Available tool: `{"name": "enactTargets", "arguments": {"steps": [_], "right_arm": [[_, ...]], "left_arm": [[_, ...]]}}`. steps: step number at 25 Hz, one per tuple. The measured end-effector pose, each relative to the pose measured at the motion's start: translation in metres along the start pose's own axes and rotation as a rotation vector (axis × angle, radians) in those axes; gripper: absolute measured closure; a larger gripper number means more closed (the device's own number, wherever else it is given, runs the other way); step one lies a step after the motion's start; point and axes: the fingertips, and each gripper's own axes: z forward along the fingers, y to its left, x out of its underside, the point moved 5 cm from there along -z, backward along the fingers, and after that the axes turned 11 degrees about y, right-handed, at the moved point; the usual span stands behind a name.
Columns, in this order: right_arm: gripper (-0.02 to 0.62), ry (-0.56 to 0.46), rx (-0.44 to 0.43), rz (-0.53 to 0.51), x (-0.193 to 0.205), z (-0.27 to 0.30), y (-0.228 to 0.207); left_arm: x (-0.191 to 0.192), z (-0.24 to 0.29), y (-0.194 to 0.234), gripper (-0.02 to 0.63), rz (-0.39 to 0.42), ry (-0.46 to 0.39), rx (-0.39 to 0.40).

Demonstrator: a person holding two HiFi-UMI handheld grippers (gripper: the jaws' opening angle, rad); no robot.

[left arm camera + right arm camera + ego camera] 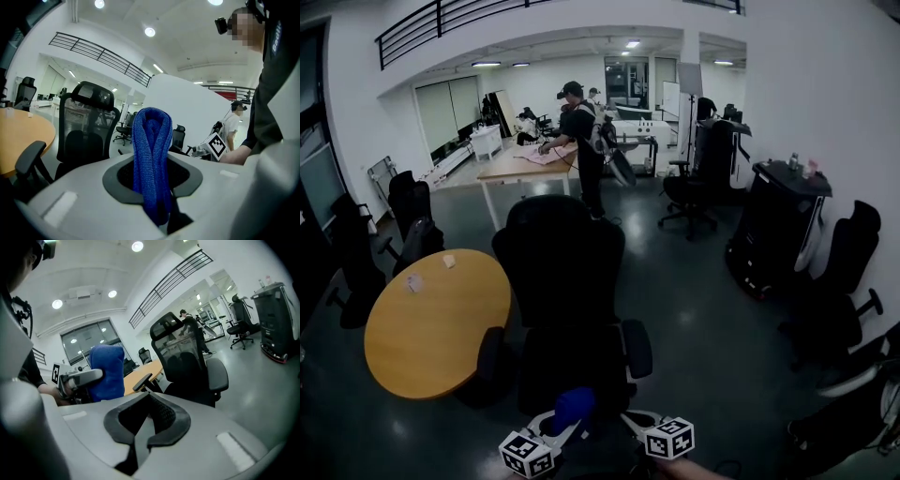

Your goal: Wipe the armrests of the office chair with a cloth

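Observation:
A black office chair (562,300) stands in front of me with its back toward me. Its padded armrests sit at the left (492,354) and right (637,347). My left gripper (570,420) is shut on a folded blue cloth (573,406), held low just behind the seat. In the left gripper view the cloth (151,150) stands up out of the closed jaws, with the chair (84,126) beyond. My right gripper (630,420) hangs beside it, shut and empty. The right gripper view shows the chair (187,364), both armrests and the blue cloth (107,371).
A round wooden table (431,319) stands close to the chair's left armrest. More black chairs line the left wall (356,262) and the right side (839,281). A black cabinet (778,225) stands at the right. A person (579,141) works at a far table.

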Motion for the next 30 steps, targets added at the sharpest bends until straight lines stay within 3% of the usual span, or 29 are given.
{"name": "enactTargets", "arguments": {"steps": [12, 17, 22, 30], "right_arm": [[0.591, -0.141, 0.163, -0.073, 0.031, 0.03, 0.162], [0.591, -0.197, 0.179, -0.206, 0.016, 0.024, 0.217], [0.591, -0.231, 0.147, -0.307, 0.002, 0.016, 0.243], [0.591, -0.262, 0.114, -0.331, -0.011, -0.022, 0.249]], "left_arm": [[0.036, -0.14, 0.025, 0.484, 0.092, -0.047, 0.114], [0.031, -0.176, 0.025, 0.483, 0.07, -0.099, 0.115], [0.025, -0.186, 0.009, 0.483, 0.056, -0.144, 0.121], [0.002, -0.173, -0.034, 0.483, 0.087, -0.156, 0.167]]}}
